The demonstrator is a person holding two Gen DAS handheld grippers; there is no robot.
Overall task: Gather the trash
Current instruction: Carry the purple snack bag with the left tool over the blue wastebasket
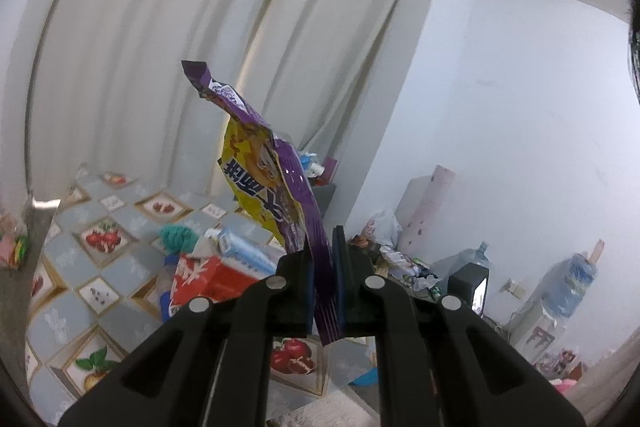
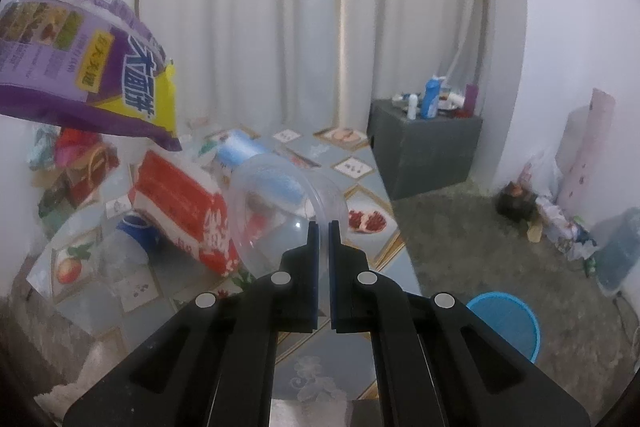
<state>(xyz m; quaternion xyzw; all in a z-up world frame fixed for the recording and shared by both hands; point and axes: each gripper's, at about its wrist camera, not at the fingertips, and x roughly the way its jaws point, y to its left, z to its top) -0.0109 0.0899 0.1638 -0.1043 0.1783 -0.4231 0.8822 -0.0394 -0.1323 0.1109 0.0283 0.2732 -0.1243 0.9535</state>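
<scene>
Left gripper [image 1: 322,239] clenched on a purple and yellow snack wrapper [image 1: 272,171], pinched by its lower end, long axis rising from the jaws toward the upper left of the left wrist frame, well clear of the patterned table [image 1: 100,291]. Same wrapper [image 2: 88,67] hanging at the upper left of the right wrist frame.

Right gripper [image 2: 323,231] closed on the rim of a clear plastic cup [image 2: 280,211], mouth turned left of the jaws, body lying above the table [image 2: 328,363].

Blue bin [image 2: 506,325] on the floor at the lower right of the right wrist frame, just right of the right claw. Probably the drop point: cup nearer, needing a swing right and down; wrapper farther, needing to cross over.

Left on the table: red carton [image 2: 180,203], blue and white pack [image 2: 240,151].
</scene>
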